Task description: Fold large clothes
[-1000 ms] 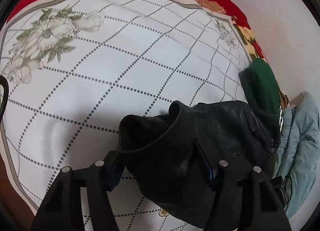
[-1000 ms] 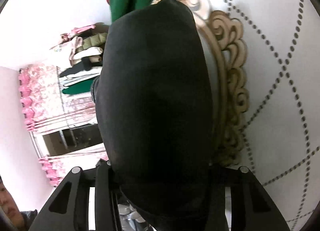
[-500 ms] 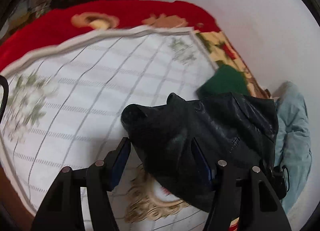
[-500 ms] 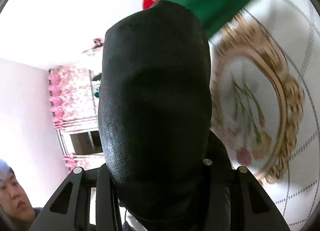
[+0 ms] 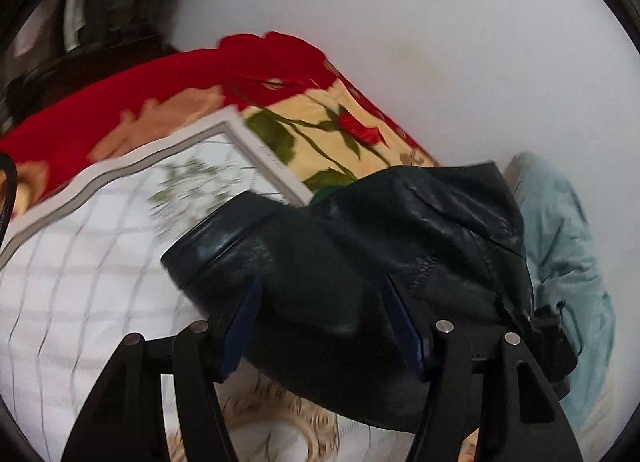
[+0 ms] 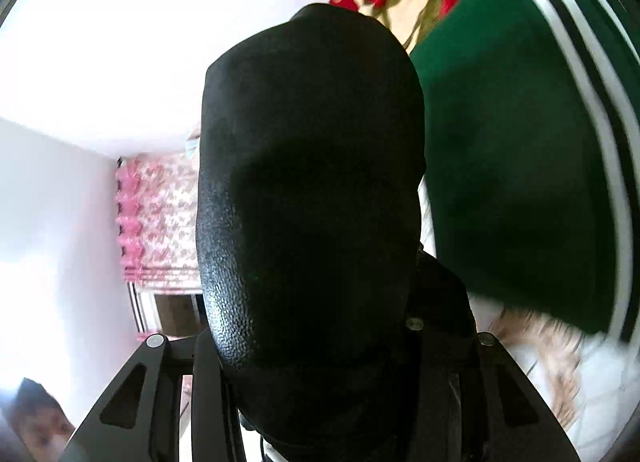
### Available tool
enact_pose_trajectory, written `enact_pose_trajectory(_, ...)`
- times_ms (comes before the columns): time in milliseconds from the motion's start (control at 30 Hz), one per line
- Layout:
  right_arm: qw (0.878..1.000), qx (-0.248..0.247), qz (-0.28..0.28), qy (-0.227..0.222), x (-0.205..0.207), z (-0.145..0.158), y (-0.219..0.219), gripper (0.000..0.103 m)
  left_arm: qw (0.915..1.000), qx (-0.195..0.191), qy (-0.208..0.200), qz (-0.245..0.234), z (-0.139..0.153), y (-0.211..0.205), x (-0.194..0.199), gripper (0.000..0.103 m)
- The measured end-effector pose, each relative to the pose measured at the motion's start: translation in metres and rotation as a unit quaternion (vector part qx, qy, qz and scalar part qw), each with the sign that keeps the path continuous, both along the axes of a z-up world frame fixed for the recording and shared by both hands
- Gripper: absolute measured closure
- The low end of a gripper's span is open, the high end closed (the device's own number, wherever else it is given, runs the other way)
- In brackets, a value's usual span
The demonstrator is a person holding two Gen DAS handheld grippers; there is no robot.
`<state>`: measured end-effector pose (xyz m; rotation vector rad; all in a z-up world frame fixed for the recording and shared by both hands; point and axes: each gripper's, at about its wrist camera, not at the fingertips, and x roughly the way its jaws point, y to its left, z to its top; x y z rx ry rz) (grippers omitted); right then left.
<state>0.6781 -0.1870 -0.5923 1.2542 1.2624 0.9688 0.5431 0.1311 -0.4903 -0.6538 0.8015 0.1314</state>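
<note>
Covering the bed (image 5: 72,286) is a white checked sheet with a red flowered blanket (image 5: 120,101) along its far edge. A black leather jacket (image 5: 360,246) is held clear of the sheet, bunched between both tools. A green garment with white stripes (image 6: 520,165) lies near it, and a pale blue garment (image 5: 568,246) lies against the wall.

The left tool (image 5: 320,314) is clamped on a thick roll of the jacket, its blue pads pressed into the leather. The right tool (image 6: 320,342) appears likewise clamped on a rounded fold of the jacket, though the leather hides its pads in the right wrist view.

Risks from here: smooth leather may slide out of either tool if the roll loosens under its own weight. A hanging edge may drag the green garment. Uneven lowering would set a crooked fold.
</note>
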Motion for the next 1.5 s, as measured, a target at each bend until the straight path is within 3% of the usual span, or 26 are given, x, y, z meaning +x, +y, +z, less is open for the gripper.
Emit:
enact_pose_trajectory(133,0.998,-0.054,-0.009,0.035,0.056,-0.048,-0.021,0.059,0.9984,0.024,0.036,-0.037,-0.042,-0.017,0.057,0.044)
enact_pose_trajectory(233,0.996,-0.069,-0.003,0.058,0.072,-0.077,-0.033,0.059,0.9944,0.046,0.074,-0.061,-0.072,-0.030,0.081,0.044)
enact_pose_trajectory(333,0.993,-0.105,0.004,0.059,0.075,-0.081,-0.043,0.051,0.9884,0.091,0.085,-0.087,-0.077,-0.048,0.085,0.043)
enact_pose_trajectory(433,0.980,-0.195,0.014,0.035,0.065,-0.059,-0.034,0.034,0.9815,0.133,0.090,-0.104,-0.071,-0.060,0.084,0.041)
enact_pose_trajectory(467,0.968,-0.251,0.018,0.014,0.062,-0.044,-0.031,0.029,0.9787,0.146,0.096,-0.109,-0.068,-0.063,0.083,0.039)
enact_pose_trajectory(500,0.957,-0.289,0.020,-0.001,0.058,-0.034,-0.028,0.022,0.9763,0.155,0.101,-0.112,-0.067,-0.064,0.083,0.031)
enact_pose_trajectory(533,0.937,-0.347,0.018,-0.023,0.051,-0.019,-0.024,0.019,0.9730,0.169,0.108,-0.114,-0.066,-0.065,0.084,0.020)
enact_pose_trajectory(600,0.892,-0.448,0.012,-0.060,0.037,0.004,-0.017,0.012,0.9669,0.194,0.112,-0.122,-0.058,-0.069,0.079,0.014)
enact_pose_trajectory(667,0.835,-0.542,-0.006,-0.096,0.015,0.029,-0.006,0.009,0.9611,0.218,0.121,-0.118,-0.052,-0.068,0.077,0.006)
enact_pose_trajectory(733,0.785,-0.607,-0.013,-0.124,0.011,0.040,-0.004,0.000,0.9570,0.233,0.128,-0.116,-0.042,-0.067,0.067,0.006)
enact_pose_trajectory(867,0.745,-0.652,-0.029,-0.136,-0.042,0.070,0.019,0.000,0.9551,0.236,0.128,-0.124,-0.017,-0.063,0.039,0.006)
enact_pose_trajectory(967,0.705,-0.693,-0.057,-0.139,-0.091,0.104,0.027,0.000,0.9507,0.250,0.128,-0.132,0.012,-0.061,0.012,0.005)
enact_pose_trajectory(1167,0.674,-0.717,-0.112,-0.141,-0.182,0.196,0.041,0.000,0.9518,0.243,0.103,-0.156,0.087,-0.056,-0.053,0.005)
enact_pose_trajectory(1500,0.655,-0.717,-0.177,-0.161,-0.345,0.372,0.069,0.000,0.9470,0.249,0.063,-0.193,0.213,-0.060,-0.168,0.005)
